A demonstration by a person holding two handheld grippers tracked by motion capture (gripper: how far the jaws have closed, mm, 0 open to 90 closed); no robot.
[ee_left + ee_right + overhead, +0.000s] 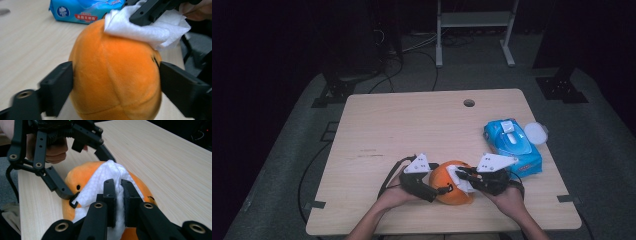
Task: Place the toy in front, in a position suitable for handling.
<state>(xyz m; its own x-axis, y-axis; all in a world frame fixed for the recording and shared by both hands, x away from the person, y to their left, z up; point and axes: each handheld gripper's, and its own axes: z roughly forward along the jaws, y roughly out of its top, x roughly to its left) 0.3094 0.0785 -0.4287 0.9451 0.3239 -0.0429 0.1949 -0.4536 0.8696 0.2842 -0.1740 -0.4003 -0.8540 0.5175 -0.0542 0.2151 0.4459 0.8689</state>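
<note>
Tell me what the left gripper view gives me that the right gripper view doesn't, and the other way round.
Left gripper view alone: the blue wipes pack lying behind the toy, and the left gripper with its jaws pressed on both sides of the orange plush toy.

Right gripper view alone: the right gripper with its jaws pinched shut on the white wipe, a small black eye on the toy, and a long stretch of bare wooden table.

Both: the toy, the wipe draped over its top, and the other hand's gripper farther off.
</note>
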